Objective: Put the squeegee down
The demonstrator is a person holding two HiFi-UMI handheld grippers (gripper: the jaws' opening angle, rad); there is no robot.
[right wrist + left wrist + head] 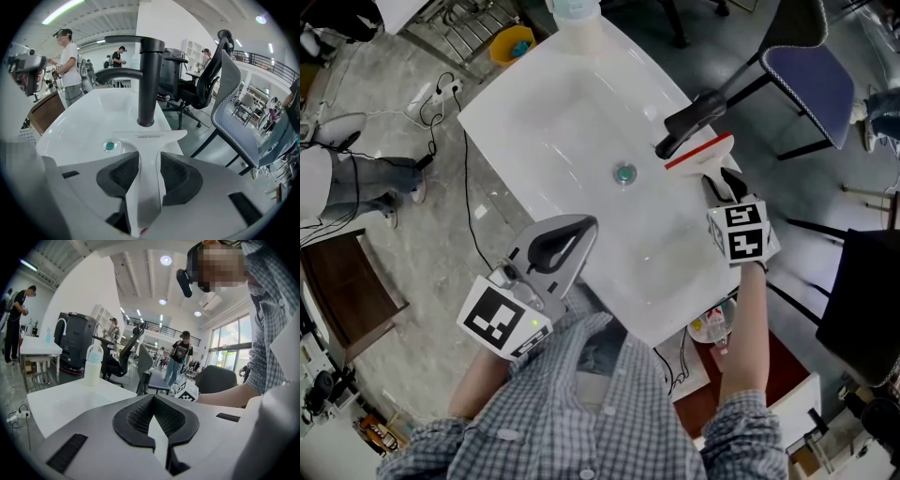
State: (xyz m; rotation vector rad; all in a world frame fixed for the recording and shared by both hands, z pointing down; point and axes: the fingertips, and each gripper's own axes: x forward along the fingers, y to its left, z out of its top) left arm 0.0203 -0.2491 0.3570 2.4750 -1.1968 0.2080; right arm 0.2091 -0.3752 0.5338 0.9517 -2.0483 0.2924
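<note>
Right claw: released; pads set to either side of the squeegee handle, handle between them and not pinched; aimed steeply down at the basin rim.
Squeegee: white, T-shaped; head lying crosswise at the right rim of the basin, just beside the faucet base; red strip along the head edge in the head view; handle running back into the right claw.
Left claw: clenched; tips together, nothing gripped; white basin surface visible through the loop of the dark pads; held over the near corner of the basin, well apart from the squeegee.
Basin: white, shallow, rectangular; set diagonally in the head view.
Drain: round, green-centred; near the middle of the bowl, just left of the squeegee head.
Faucet: black; upright post on the right rim, spout reaching over the bowl.
Bottle: translucent, upright; at the far end of the basin top.
Chair: on the floor beyond the right rim; apart from the basin.
Marker cube: on the right claw body, square codes facing up.
</note>
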